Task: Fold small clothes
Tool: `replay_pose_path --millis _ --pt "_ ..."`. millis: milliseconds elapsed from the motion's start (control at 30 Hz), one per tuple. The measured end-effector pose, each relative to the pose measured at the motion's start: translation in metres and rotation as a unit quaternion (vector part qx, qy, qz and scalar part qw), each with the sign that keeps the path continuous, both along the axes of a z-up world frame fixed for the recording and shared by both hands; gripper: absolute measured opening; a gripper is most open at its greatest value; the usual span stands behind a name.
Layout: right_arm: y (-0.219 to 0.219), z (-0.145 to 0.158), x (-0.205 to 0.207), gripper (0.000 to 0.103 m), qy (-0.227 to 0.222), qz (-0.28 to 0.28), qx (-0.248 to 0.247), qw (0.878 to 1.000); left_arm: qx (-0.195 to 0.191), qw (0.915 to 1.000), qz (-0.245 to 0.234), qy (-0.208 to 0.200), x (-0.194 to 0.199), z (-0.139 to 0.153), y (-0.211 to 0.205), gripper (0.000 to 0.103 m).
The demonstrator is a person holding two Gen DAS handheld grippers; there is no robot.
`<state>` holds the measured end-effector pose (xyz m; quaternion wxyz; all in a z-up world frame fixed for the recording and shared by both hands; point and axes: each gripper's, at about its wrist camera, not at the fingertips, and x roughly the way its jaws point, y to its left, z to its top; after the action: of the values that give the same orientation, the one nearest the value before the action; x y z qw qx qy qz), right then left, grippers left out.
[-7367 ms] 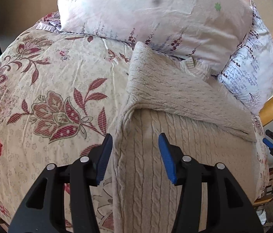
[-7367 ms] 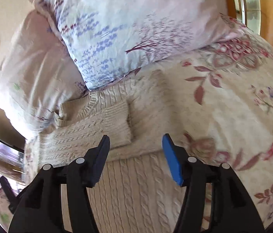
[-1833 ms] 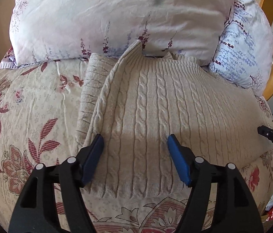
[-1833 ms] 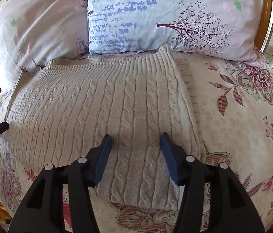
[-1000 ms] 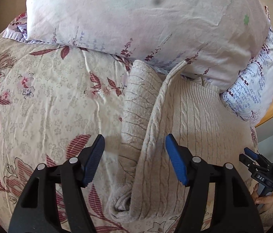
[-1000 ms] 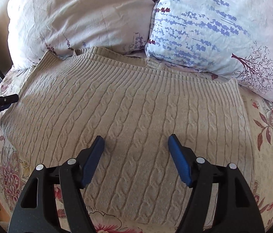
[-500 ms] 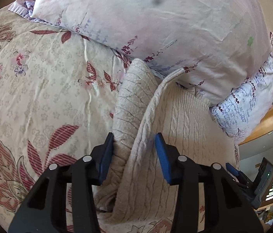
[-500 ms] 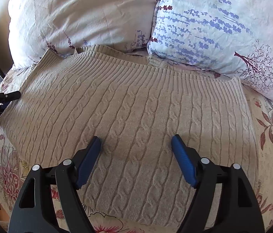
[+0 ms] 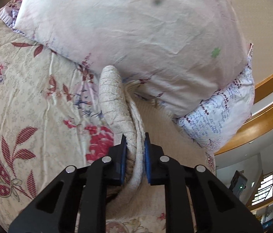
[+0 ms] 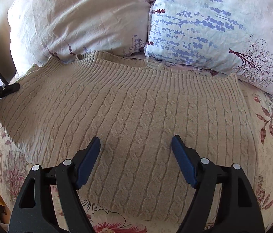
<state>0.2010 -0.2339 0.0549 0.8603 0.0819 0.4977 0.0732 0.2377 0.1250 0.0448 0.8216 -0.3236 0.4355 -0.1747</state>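
A cream cable-knit sweater [image 10: 136, 104] lies folded on the floral bedspread, its ribbed hem up against the pillows. My left gripper [image 9: 135, 136] is shut on the sweater's left edge [image 9: 115, 104], pinching the stacked layers between its blue pads and lifting them slightly. The left gripper also shows in the right wrist view [image 10: 10, 88] at the sweater's far left edge. My right gripper [image 10: 136, 141] is open and empty, hovering just above the middle of the sweater.
Two pillows lean at the head of the bed: a pale pink one [image 9: 136, 29] and a blue lavender-print one [image 10: 214, 23]. A wooden headboard rail [image 9: 268, 89] runs at the right. The floral bedspread [image 9: 20, 97] extends to the left.
My left gripper has closed on the sweater's left edge and raised it. My right gripper has stayed open over the sweater, shifting only slightly.
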Motion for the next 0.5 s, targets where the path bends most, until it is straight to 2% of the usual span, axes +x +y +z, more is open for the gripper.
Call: replay_pose_path --millis 167,300,400,500 --pt "-0.014 0.006 -0.008 0.077 -0.006 -0.019 0.018 1.0 -0.036 0.9987 -0.014 -0.032 -0.002 0.035 -0.031 0.014" --pt "-0.029 0.013 -0.016 0.077 -0.016 -0.033 0.031 0.999 -0.075 0.9945 -0.044 -0.058 -0.004 0.061 -0.07 0.014" --pt "-0.042 0.016 -0.025 0.077 -0.02 -0.047 0.048 0.998 -0.089 0.9913 -0.073 -0.064 -0.003 0.066 -0.099 0.014" --pt "-0.061 0.016 -0.033 0.077 -0.018 -0.063 0.067 0.996 -0.084 0.9891 -0.108 -0.054 -0.002 0.057 -0.138 0.014"
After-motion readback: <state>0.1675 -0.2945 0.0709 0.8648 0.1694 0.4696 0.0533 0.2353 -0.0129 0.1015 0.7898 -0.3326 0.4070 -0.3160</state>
